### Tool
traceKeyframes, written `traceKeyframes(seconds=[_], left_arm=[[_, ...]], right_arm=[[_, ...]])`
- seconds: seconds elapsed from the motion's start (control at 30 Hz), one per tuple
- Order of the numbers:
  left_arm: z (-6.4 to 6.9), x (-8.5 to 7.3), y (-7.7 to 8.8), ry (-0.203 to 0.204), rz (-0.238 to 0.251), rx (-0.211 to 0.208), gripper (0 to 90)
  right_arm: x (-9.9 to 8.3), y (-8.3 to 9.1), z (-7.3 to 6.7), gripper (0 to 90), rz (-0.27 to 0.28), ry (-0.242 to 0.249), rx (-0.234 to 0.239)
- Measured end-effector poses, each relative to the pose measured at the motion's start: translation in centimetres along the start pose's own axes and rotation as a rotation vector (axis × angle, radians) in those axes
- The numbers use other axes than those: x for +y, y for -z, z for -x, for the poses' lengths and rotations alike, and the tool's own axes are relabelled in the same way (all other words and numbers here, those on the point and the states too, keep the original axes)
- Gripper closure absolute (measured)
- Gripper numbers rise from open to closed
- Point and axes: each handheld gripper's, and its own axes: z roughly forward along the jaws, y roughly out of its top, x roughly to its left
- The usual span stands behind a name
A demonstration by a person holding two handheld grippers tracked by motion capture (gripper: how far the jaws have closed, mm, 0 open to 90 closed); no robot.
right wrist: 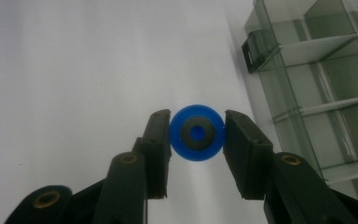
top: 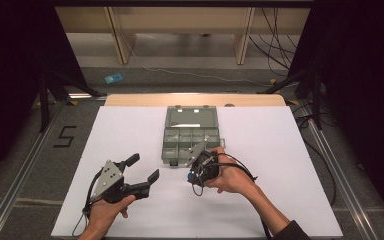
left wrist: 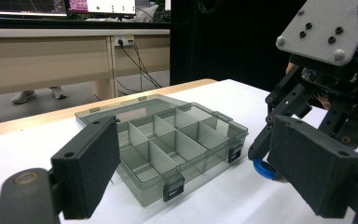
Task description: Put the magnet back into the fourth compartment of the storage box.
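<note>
Right claw [right wrist: 196,135] grips a blue wheel [right wrist: 196,132] on its sides; the open box [right wrist: 317,88] lies just beside. Lift straight, keep squeeze even. Left claw [top: 142,169] gapes wide, idle.

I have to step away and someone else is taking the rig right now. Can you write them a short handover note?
Right gripper: fingers closed on the blue ring, low over the white table just in front of the open compartment box.
Left gripper: open, holding nothing, off to the box's left.
Done: ring gripped. The box compartments look empty.
Left: probably carry the ring over a compartment and release it.
</note>
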Motion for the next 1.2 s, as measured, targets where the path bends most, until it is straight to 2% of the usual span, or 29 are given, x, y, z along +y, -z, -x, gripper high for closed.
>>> traceKeyframes(seconds=[0.57,1.2], left_arm=[[0.0,0.0,0.0,0.001,0.002,0.000,16.0],[0.0,0.0,0.0,-0.002,0.001,-0.007,16.0]], right_arm=[[-1.1,2.0,1.7,62.6,0.047,-0.039,-0.067],[-2.0,2.8,3.0,62.6,0.059,-0.080,-0.103]])
